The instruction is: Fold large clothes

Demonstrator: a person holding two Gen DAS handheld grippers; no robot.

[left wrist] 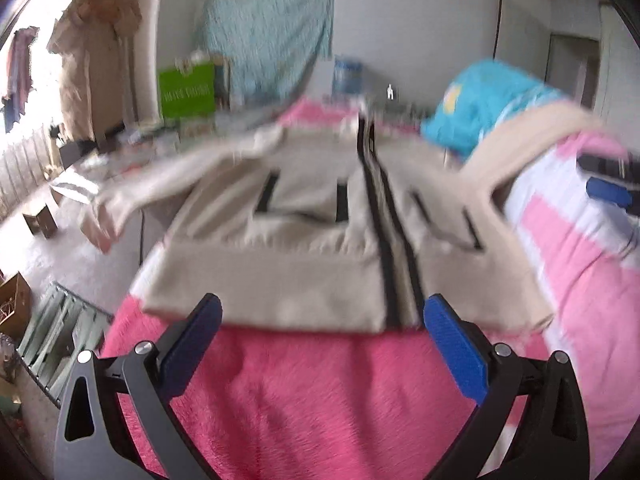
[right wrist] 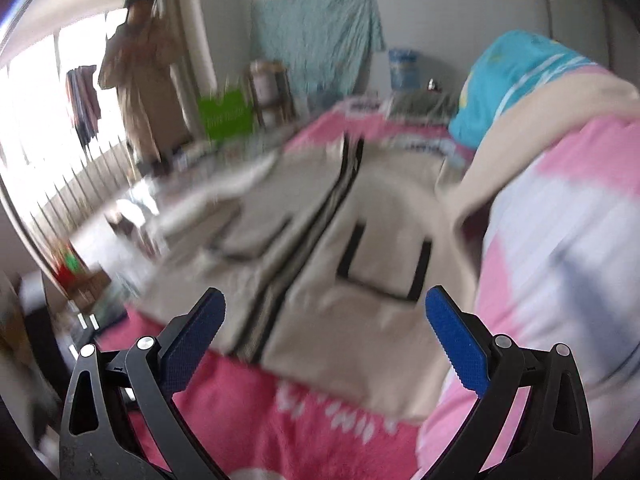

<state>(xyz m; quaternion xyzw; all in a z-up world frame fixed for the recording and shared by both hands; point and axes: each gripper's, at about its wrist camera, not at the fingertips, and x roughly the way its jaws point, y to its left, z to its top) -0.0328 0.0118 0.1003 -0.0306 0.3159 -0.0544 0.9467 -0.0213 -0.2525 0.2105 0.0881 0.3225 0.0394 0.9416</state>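
A beige jacket (left wrist: 304, 240) with a black zip and black-edged pockets lies front up, spread on a pink bed cover (left wrist: 320, 400). Its hem faces me. Its left sleeve hangs off the bed's left edge; its right sleeve drapes over the rolled quilt. My left gripper (left wrist: 322, 312) is open and empty, just above the hem. In the right wrist view the jacket (right wrist: 360, 280) lies ahead, and my right gripper (right wrist: 324, 308) is open and empty above its hem. The right gripper's blue pad (left wrist: 608, 192) shows at the right in the left wrist view.
A pink and white quilt (right wrist: 560, 240) is bunched on the right of the bed, a blue pillow (left wrist: 480, 108) behind it. The floor on the left holds boxes (left wrist: 16, 304), a green bag (left wrist: 186, 88) and clutter. A coat (left wrist: 92, 40) hangs by the window.
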